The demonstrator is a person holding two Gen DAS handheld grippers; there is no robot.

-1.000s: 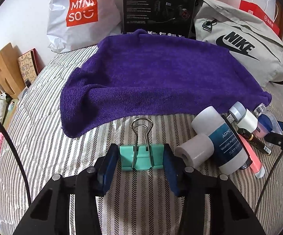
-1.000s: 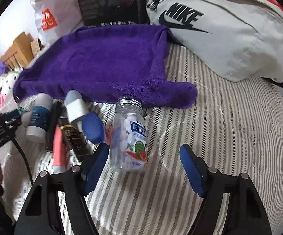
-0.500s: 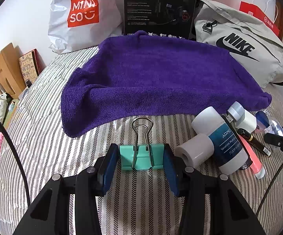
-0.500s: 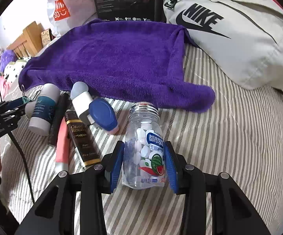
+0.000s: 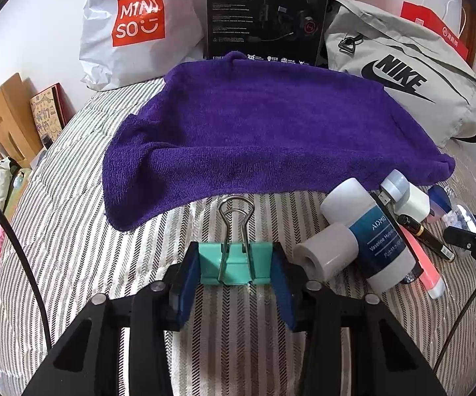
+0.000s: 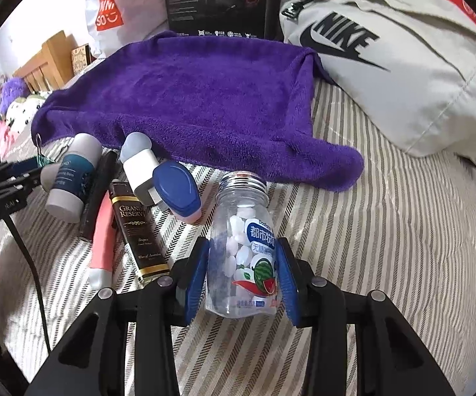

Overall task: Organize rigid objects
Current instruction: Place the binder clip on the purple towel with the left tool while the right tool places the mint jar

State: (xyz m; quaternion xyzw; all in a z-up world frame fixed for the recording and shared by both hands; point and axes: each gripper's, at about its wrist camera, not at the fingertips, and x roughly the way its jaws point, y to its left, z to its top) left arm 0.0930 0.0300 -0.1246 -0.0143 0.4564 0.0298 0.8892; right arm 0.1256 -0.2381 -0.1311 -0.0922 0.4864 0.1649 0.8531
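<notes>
Pinching from both sides, the left hand-held gripper (image 5: 236, 269) has its jaws closing on the teal binder clip (image 5: 235, 263), pads pressed against the clip's two ends as it sits on the striped bed (image 5: 73, 231), wire handle pointing toward the purple towel (image 5: 264, 132). The right hand-held gripper (image 6: 242, 264) is clamped on the clear mint bottle (image 6: 242, 247), which stands just in front of the towel's edge with no cap on its threaded neck.

Risks from here, as I judge them — the open bottle could spill its white mints if it tips on the way, since nothing seals the mouth. The clip is held only by its narrow painted ends, so it could twist or pop out of the pads once lifted. Close beside both sits a loose pile: a lotion tube (image 5: 366, 241), a white adapter (image 6: 140, 170), a blue cap (image 6: 176, 189), a dark sachet (image 6: 139, 234) and a pink tube (image 6: 102, 237) — any sideways swing might knock them rolling across the soft bedding
</notes>
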